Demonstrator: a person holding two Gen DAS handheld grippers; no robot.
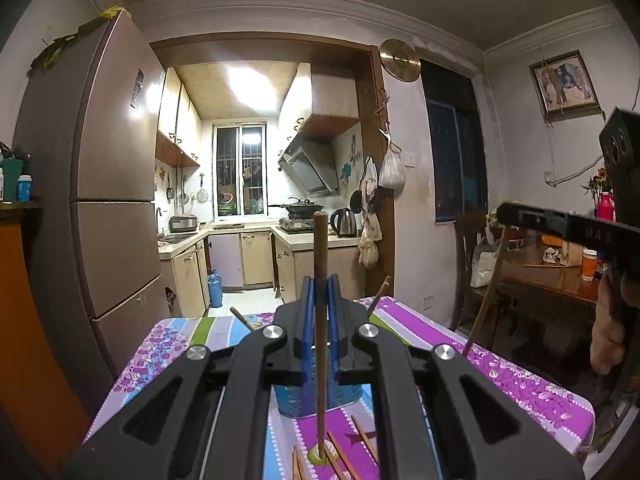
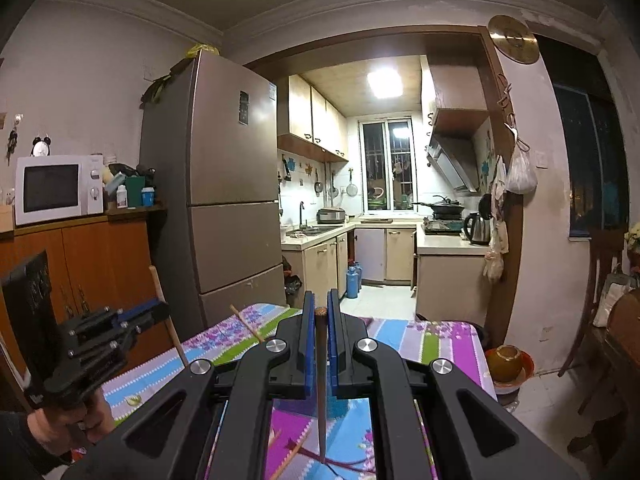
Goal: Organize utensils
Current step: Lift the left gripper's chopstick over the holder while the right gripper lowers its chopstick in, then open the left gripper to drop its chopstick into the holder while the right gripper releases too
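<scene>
Overhead, no brand or label could be read on anything; the sticker on the tall brown refrigerator was too small to make out, and the faint lettering on the right gripper's black body in the left wrist view was blurred. Beside the refrigerator a white microwave sat on an orange wooden cabinet. Below both cameras spread a table under a glossy cloth striped in purple, blue, green and white with a flower print. On it stood a blue perforated utensil holder, cylindrical, just beyond the left gripper's linkage, with loose wooden chopsticks lying flat on the cloth in front of it. The left gripper, black with blue pads, was clamped on a round, dark brown wooden chopstick held upright, its blunt end sticking above the fingertips and its tapered end reaching down toward the cloth. The right gripper was likewise closed on a second chopstick, upright, its patterned top flush between the pads.
</scene>
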